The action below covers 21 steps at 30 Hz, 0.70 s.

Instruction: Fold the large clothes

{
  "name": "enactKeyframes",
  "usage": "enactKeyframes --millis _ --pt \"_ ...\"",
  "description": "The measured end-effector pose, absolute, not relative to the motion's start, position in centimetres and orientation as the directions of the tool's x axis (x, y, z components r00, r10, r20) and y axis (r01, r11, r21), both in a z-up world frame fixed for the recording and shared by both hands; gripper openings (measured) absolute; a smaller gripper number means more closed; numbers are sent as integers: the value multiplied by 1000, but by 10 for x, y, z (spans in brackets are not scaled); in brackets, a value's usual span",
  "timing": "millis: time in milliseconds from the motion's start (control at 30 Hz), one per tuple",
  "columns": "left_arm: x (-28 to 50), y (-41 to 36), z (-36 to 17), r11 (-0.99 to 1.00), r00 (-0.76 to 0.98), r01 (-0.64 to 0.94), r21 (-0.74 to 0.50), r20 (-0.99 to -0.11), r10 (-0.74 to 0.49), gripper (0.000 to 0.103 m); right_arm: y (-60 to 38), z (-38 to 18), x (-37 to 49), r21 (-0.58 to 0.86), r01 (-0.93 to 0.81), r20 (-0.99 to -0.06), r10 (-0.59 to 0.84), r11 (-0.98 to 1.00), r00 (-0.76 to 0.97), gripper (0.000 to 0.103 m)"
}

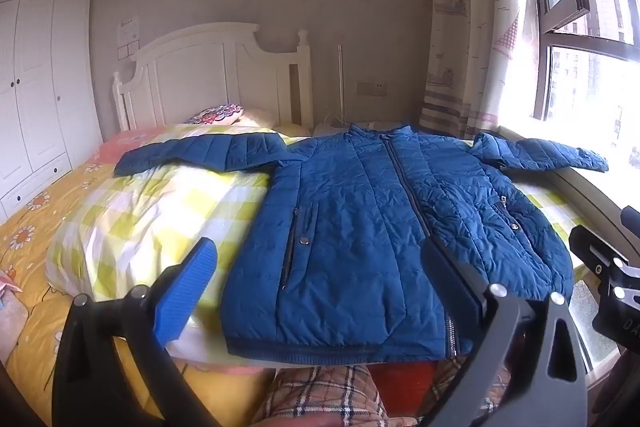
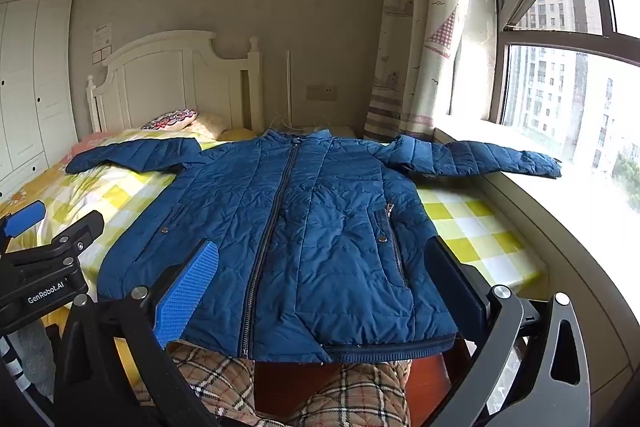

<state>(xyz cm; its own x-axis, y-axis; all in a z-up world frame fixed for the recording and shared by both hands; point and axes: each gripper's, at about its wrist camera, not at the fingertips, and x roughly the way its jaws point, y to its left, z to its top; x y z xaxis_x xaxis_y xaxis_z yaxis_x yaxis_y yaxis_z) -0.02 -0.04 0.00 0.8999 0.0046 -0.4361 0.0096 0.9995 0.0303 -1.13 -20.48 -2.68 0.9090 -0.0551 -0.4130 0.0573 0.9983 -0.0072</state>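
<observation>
Bedroom's bed (image 2: pixel 480 227) holds the jacket (image 2: pixel 288 219) flat and unfolded; with left gripper (image 1: pixel 316 287) and right gripper (image 2: pixel 320 287) both spread empty above its hem, you'd likely grab a sleeve.

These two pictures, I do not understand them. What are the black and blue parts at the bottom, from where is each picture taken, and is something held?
A person holds a two-finger tool in each hand, with a camera on each. One picture looks along the left hand-held gripper, the other along the right hand-held gripper. Both stand open and hold nothing. A blue jacket lies flat and zipped on the bed, sleeves spread out, beside a window.
</observation>
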Motion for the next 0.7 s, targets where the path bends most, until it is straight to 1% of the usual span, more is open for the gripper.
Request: enactKeyframes --millis 33,133,200,700 --pt "-1 -1 0 999 904 9 49 -427 13 101 -205 -27 -11 -6 56 -417 -53 998 907 99" --pt "0 0 0 999 902 11 40 -432 8 101 -205 -27 -12 -3 56 -420 -52 998 906 99" --pt "-1 -2 0 998 905 10 60 -424 17 101 -205 -27 -12 -1 57 -418 -53 998 907 99" --pt "0 -2 0 998 903 10 60 -429 17 101 -205 -29 -13 11 53 -420 -44 999 906 99"
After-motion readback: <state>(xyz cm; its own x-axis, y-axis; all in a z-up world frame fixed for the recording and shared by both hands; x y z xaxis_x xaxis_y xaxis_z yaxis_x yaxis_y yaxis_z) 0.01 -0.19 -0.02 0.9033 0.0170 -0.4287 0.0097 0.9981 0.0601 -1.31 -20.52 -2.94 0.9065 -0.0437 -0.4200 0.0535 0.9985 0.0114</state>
